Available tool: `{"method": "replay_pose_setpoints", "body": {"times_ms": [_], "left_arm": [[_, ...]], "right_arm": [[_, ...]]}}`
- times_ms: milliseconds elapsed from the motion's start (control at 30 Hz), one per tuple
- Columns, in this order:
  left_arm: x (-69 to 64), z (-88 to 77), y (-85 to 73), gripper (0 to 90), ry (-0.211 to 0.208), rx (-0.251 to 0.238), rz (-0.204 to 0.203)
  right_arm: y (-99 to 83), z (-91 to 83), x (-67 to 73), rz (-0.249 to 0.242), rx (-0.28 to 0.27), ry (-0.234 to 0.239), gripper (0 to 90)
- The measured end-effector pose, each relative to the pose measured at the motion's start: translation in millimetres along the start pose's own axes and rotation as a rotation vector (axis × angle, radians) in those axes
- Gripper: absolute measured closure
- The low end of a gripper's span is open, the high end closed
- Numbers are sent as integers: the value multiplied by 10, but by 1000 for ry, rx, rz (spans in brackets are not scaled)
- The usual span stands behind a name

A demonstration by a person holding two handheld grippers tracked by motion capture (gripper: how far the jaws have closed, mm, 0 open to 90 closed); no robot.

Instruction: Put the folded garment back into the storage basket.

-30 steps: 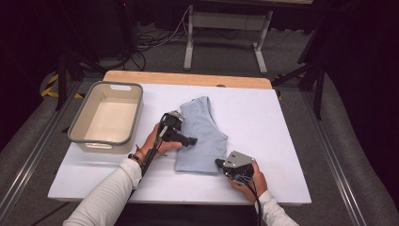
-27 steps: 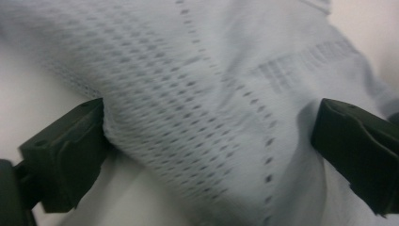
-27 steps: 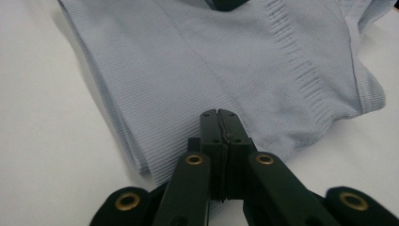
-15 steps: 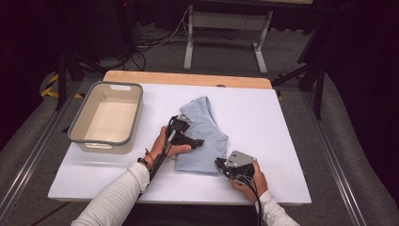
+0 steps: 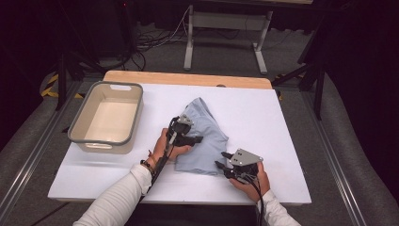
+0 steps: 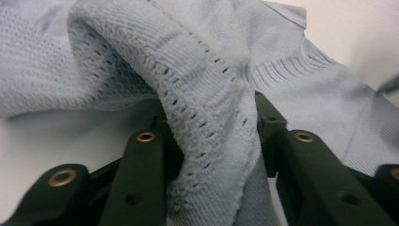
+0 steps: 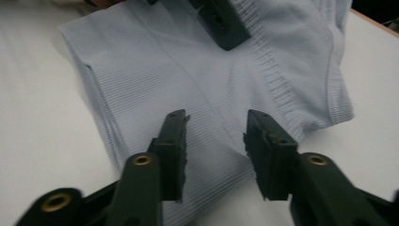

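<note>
Knitwear is the work in hand: a pale blue ribbed knit garment, loosely folded, lies on the white table top right of a beige plastic tub with a grey rim, which stands well apart from it.

The left gripper lies over the garment's left side, and its jaws have just been closing; in the left gripper view a bunched fold of the openwork edge sits between the two black jaws, which pinch it from both sides. The right gripper is at the garment's near right corner, and its jaws have just been opening; in the right gripper view they stand spread over the ribbed cloth, with nothing pressed between them.

Risk lies mostly with the left grip, judging from how the fold sits. It is thick and loose, so a lift could drag up more layers than meant and undo the fold, or the knit could slip out if the pinch holds little of it. With the right jaws parted, nothing pins the near corner, so a pull from the left would likely slide the whole garment across the smooth surface.
</note>
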State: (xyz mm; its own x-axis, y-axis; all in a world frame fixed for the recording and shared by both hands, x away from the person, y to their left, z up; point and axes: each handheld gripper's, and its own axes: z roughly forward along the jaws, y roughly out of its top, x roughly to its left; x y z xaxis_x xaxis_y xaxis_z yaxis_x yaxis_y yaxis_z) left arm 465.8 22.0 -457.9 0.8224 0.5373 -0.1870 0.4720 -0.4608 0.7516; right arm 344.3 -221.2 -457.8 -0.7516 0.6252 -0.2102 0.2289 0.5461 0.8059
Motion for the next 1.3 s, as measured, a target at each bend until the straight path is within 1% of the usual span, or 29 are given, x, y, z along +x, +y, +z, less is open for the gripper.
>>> {"method": "replay_pose_setpoints", "body": {"times_ms": [33,67,100,167,200,233,267,300,367,400,433,533,600,767,867,967,1033,1067,1100,1200,1300], "left_arm": [[0,0,0,660,0,0,0],[-3,-7,1,672,2,-6,13],[-3,-7,1,677,2,-6,13],[-5,-11,-4,683,1,-13,11],[-5,-19,-6,693,-2,-19,10],[-3,-30,-8,698,-3,-27,16],[-15,-51,-10,701,-1,-41,23],[-15,-51,-10,704,-1,-41,23],[-38,-92,-15,707,-7,-70,37],[-65,-122,-20,710,-7,-93,53],[-65,-122,-20,712,-7,-93,53],[-105,-186,-12,713,-8,-115,85],[-112,-206,-12,714,-12,-125,93],[-149,-245,-35,715,-13,-140,112],[-169,-275,-49,715,-13,-150,117],[-188,-307,-56,717,-12,-159,138],[-212,-340,-57,717,-8,-160,161],[-225,-353,-59,717,-10,-164,157],[-229,-375,-56,717,-10,-166,167],[-247,-412,-58,717,-15,-176,170],[-282,-437,-69,717,-16,-187,183]], "right_arm": [[0,0,0,0,0,0,526],[-3,-21,-33,24,-17,-19,469],[-3,-21,-33,24,-17,-19,469],[-7,-46,-67,41,-33,-39,424],[-18,-75,-116,76,-54,-48,410],[-24,-87,-136,95,-62,-50,402],[-29,-96,-154,104,-66,-55,391],[-29,-96,-154,104,-66,-55,391],[-35,-118,-173,111,-72,-70,386],[-32,-143,-186,113,-85,-76,386],[-32,-143,-186,113,-85,-76,386],[-25,-185,-219,126,-115,-97,381],[-33,-212,-244,140,-136,-118,369],[-42,-261,-290,164,-160,-145,353],[-42,-270,-297,174,-166,-149,340],[-42,-261,-296,167,-159,-154,321],[-46,-249,-303,174,-154,-156,302],[-47,-245,-304,174,-152,-156,298],[-48,-240,-305,174,-151,-156,292],[-45,-231,-300,177,-149,-163,270],[-41,-227,-294,176,-146,-164,264]]}}
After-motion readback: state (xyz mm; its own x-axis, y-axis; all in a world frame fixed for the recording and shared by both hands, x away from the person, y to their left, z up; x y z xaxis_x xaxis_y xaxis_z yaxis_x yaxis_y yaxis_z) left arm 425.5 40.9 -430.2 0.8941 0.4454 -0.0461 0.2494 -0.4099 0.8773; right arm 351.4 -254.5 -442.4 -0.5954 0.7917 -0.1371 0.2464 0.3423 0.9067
